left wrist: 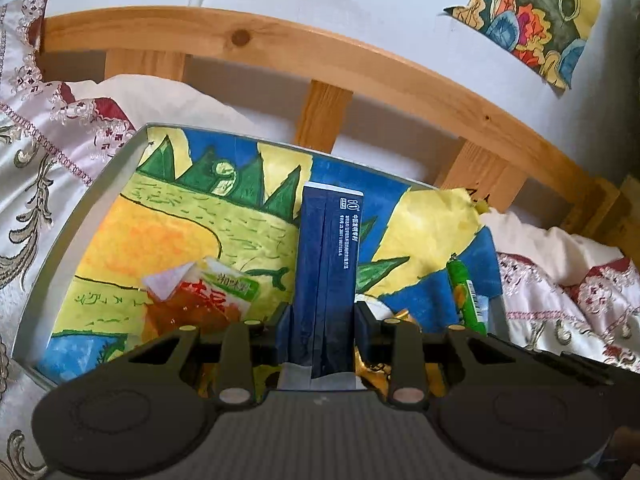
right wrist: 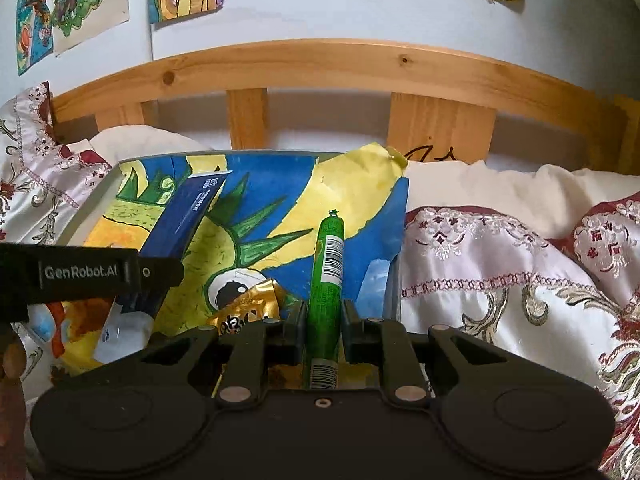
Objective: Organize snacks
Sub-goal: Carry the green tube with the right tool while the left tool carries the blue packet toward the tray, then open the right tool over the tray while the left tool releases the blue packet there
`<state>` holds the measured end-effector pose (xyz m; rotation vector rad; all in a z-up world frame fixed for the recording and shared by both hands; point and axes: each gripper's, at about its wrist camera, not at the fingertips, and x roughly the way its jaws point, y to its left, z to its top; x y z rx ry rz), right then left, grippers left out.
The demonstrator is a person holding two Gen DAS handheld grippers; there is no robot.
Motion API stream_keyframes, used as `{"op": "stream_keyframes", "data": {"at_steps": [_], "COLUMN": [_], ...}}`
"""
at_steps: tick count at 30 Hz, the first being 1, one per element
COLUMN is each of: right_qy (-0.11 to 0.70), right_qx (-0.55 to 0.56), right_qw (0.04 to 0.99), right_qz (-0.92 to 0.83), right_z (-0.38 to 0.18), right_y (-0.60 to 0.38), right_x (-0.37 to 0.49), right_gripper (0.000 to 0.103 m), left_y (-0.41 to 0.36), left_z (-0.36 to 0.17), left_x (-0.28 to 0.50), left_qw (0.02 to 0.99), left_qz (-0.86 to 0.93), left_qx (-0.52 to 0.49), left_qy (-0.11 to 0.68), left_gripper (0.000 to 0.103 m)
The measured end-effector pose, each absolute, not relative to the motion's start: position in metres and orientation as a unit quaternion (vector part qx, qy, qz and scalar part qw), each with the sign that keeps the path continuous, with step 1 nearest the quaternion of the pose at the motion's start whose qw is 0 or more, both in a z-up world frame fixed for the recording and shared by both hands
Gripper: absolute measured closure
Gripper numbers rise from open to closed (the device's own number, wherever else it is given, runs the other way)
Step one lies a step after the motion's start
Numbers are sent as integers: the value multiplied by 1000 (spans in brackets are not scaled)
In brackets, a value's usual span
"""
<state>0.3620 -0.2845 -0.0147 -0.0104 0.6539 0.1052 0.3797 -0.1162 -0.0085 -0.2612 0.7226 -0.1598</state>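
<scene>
Navy packet [left wrist: 326, 272] pinched upright in left gripper [left wrist: 322, 334]; green sausage stick [right wrist: 329, 276] pinched in right gripper [right wrist: 323, 330], both above painted tray [left wrist: 80, 216]. Risks: slick stick slipping out, packet toppling onto red packet [left wrist: 204, 296], gold packet [right wrist: 248, 308].

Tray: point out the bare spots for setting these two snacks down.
Free: the far half of the tray, between its back rim and the red-and-green packet, and the strip along its right wall beyond the green sausage stick. Crowded: the near edge, with the gold packet.
</scene>
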Motion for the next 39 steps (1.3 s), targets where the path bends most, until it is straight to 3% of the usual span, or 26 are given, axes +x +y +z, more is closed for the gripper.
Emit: {"op": "stream_keyframes", "data": {"at_steps": [20,22,30,39], "right_qy": [343,338,317,287], "right_qx": [-11,-20,-34,-38], "right_qw": [938,940,947,957], "right_qz": [46,46,44,33], "right_z": [-32,-30,-14,13], "right_y": [-283,-282,-279,-277], "right_x": [358,357,348,331], "right_gripper": [80,79,58,28], "left_y": [-122,-121,-113,-98], "left_z": [-30,-28,-12,17], "left_x": [380,380,373,355], "left_qw": [912,912,917,926], "left_qz": [-68,-66,-62,-49], "left_qx": [-113,-111,-120,-125], "left_qy": [389,389,375,352], "left_gripper": [66,62,47,21]}}
